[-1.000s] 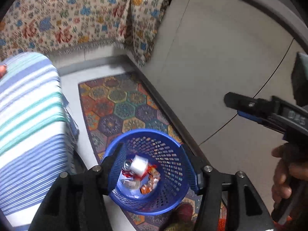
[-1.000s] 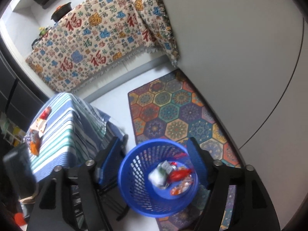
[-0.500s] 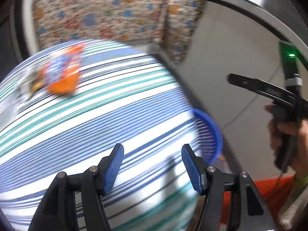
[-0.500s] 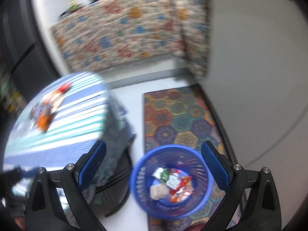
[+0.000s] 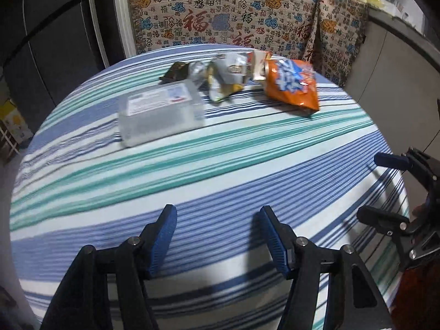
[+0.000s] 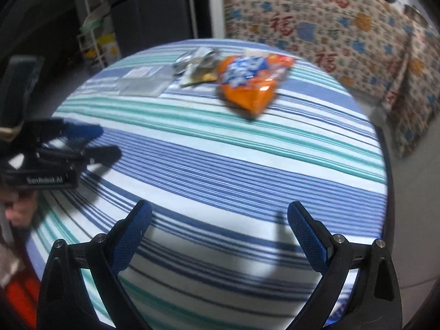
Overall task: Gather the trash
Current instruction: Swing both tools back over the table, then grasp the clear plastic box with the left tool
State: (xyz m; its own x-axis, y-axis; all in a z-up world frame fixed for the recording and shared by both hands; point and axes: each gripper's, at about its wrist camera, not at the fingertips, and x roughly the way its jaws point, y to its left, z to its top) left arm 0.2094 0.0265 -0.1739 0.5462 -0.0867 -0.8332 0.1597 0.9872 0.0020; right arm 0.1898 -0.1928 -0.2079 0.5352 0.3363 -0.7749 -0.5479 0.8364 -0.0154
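**Both grippers empty above the striped table, trash at its far side**

We hold the left gripper (image 5: 216, 214) over the near part of the striped table (image 5: 220, 165), its blue-padded jaws spread moderately apart with nothing between them but cloth. Our right gripper (image 6: 220, 214) hangs over the same near edge, its jaws spread wider and likewise holding nothing. In the left wrist view, the right gripper shows at the table's right edge (image 5: 396, 189), fingers apart; in the right wrist view, the left gripper sits at the table's left edge (image 6: 68, 148).

The trash lies together toward the far side of the table, well apart from both grippers. We see an orange snack bag (image 5: 291, 85) lying flat at the far right of the table top. Just beside it, toward the table's middle, lies a crumpled silver wrapper (image 5: 228, 74), touching or nearly touching the bag's open end. A small dark wrapper (image 5: 176, 73) lies beyond that, near the table's far edge. A clear plastic box (image 5: 159, 112) with a white label on top sits nearer us than the dark wrapper, on the table's far left portion, slightly blurred.

Behind the table hangs a patterned cloth (image 5: 220, 13) with red and blue characters.
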